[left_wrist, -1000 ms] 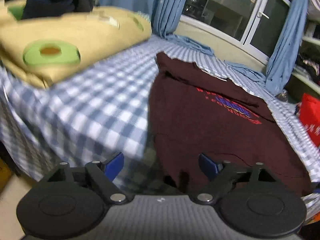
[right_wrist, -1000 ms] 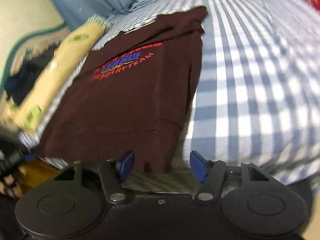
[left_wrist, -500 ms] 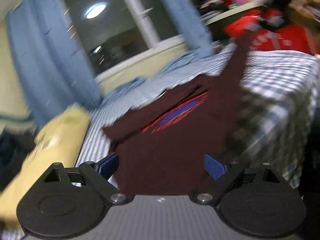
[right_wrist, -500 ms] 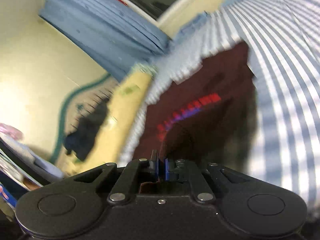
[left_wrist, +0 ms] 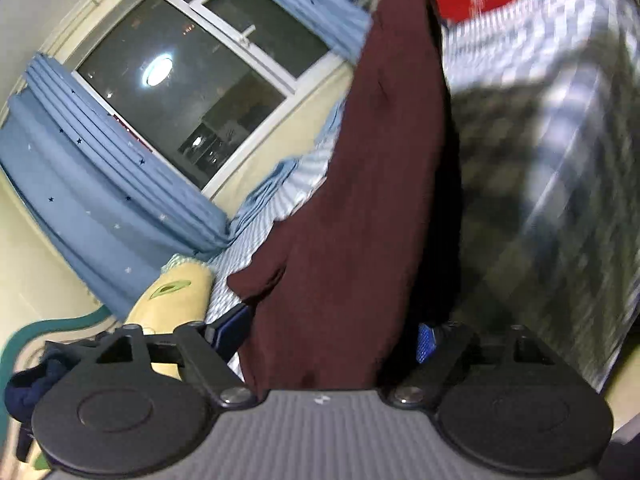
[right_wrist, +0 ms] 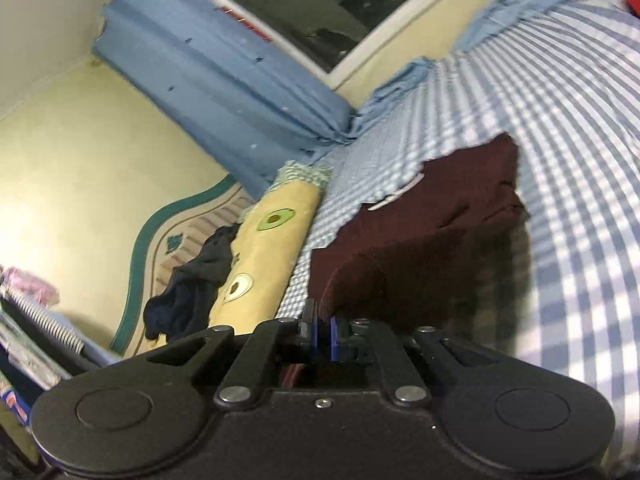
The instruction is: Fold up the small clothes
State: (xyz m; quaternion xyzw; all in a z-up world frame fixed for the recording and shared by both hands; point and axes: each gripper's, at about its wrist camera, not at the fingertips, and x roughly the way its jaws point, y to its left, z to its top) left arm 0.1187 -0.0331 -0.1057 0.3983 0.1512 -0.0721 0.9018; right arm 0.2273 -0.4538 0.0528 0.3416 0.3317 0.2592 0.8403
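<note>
Maroon shirt looks light, soft and floppy, w/ no stiffness; it sags wherever it's unsupported, so best taken at hem corners or seams. Right gripper is clamped tight on a hem edge and holds that side up off the checked bed sheet, rest of the shirt draped on the bed. Left gripper stands wide, jaws just narrowing a bit, hanging cloth btwn the pads but not pinched.

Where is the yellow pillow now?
In the right wrist view, the pillow lies left of centre on the checked bed, between the maroon shirt and a dark garment.
</note>
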